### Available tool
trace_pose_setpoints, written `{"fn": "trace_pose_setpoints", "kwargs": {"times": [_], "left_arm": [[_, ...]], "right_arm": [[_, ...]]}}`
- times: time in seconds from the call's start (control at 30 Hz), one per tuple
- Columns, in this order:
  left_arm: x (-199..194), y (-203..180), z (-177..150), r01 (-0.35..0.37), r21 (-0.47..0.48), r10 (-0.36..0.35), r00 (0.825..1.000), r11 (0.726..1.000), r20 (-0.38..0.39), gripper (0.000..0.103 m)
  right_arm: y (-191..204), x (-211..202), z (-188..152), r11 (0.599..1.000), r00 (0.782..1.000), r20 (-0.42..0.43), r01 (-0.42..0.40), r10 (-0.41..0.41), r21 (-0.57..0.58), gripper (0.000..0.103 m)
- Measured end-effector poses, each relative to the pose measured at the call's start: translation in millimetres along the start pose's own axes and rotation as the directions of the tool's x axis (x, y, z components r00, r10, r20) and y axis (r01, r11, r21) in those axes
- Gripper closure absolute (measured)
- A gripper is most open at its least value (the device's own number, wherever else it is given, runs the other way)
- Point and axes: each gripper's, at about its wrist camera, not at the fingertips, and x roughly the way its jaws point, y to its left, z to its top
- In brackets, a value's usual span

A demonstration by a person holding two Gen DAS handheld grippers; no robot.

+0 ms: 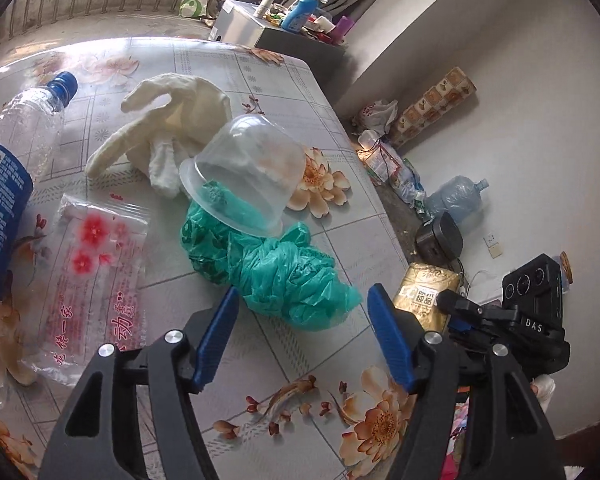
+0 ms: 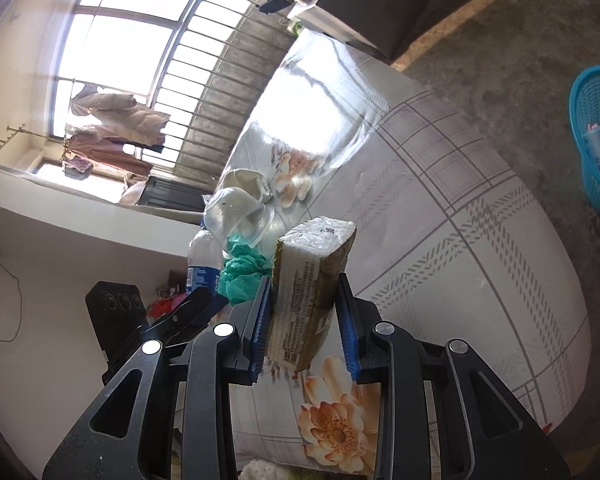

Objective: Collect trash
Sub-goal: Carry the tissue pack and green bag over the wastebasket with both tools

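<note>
A crumpled green plastic bag [image 1: 276, 268] lies on the flowered table [image 1: 260, 360], with a clear plastic cup [image 1: 244, 176] tipped over its far end. My left gripper [image 1: 302, 312] is open; its blue fingers [image 1: 220, 320] stand on either side of the bag's near end without touching it. A white cloth glove [image 1: 172, 128], a clear water bottle [image 1: 16, 152] and a clear red-flowered wrapper [image 1: 96, 264] lie to the left. My right gripper [image 2: 304, 280] is shut on a gold tissue pack [image 2: 312, 280], held above the table's near edge. That pack [image 1: 424, 296] also shows beside my left gripper.
A blue mesh basket [image 2: 596, 140] with some items in it stands on the floor at the right. Bags, bottles and a large water jug [image 1: 456, 196] are piled on the floor past the table's right edge. A cluttered cabinet [image 1: 284, 28] stands behind the table.
</note>
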Motion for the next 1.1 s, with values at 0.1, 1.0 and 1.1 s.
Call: {"fn": "trace_pose_setpoints", "kwargs": {"times": [0.1,1.0,1.1], "left_arm": [[10.8,8.7,6.0,0.039,-0.141,-0.039,0.999,0.989,-0.001,0.035],[-19.7,-38.4,-29.0,-0.5,0.469,0.496,0.856,0.728,0.144,0.055],[-9.3,-49.1,-50.3,-0.612,0.67,0.628,0.729,0.42,0.272,0.056]], "right_arm": [[-9.1,-1.9,0.7,1.0,1.0,0.002,-0.021,0.021,0.011,0.074],[-25.3,-30.4,-14.5,0.999,0.998,0.031,-0.047,0.047,0.001,0.074],[-24.5,-31.3,-15.4,0.999,0.998,0.027,-0.05,0.05,-0.007,0.074]]}}
